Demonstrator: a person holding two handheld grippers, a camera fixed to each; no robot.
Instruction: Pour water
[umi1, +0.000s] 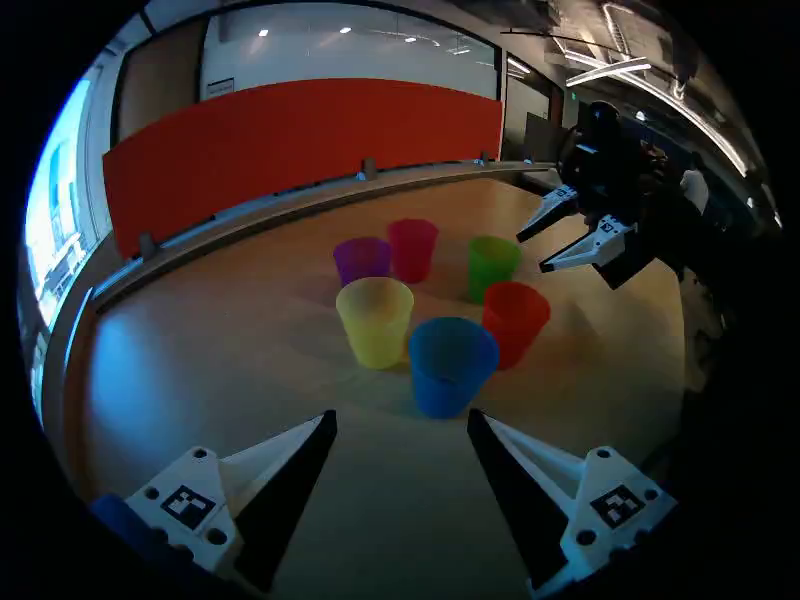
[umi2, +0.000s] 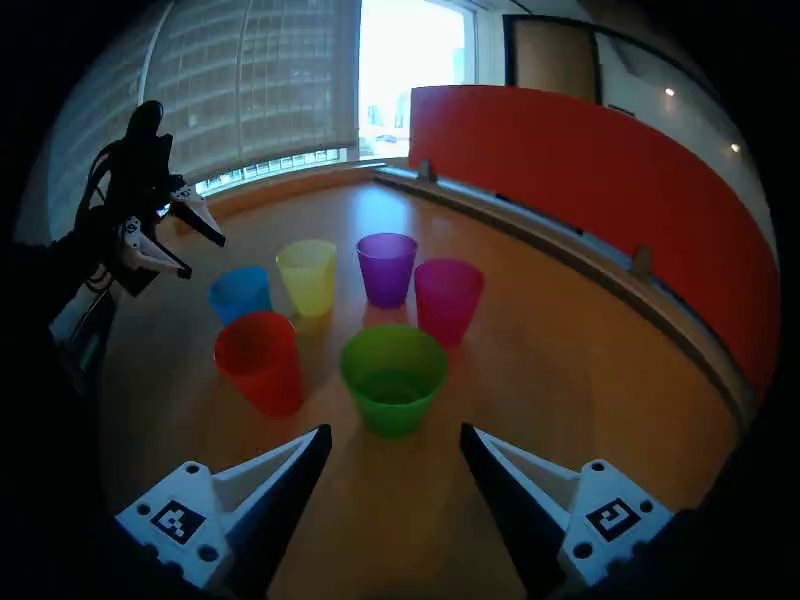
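Several plastic cups stand clustered upright on a wooden table (umi1: 240, 350). In the left gripper view, the blue cup (umi1: 451, 365) is nearest, just ahead of my open left gripper (umi1: 400, 425), with the yellow cup (umi1: 376, 320), red cup (umi1: 514, 322), purple cup (umi1: 361, 260), pink cup (umi1: 412, 248) and green cup (umi1: 492, 265) behind. The right gripper (umi1: 545, 250) hovers open beyond the green cup. In the right gripper view, the green cup (umi2: 393, 378) sits just ahead of my open right gripper (umi2: 395, 435), and it holds a little water. The left gripper (umi2: 205, 255) hangs open above the blue cup (umi2: 240, 292).
A red partition (umi1: 300, 140) runs along the table's far edge. Bright windows (umi2: 410, 70) lie beyond the table. Bare tabletop stretches on both sides of the cup cluster (umi2: 600, 380).
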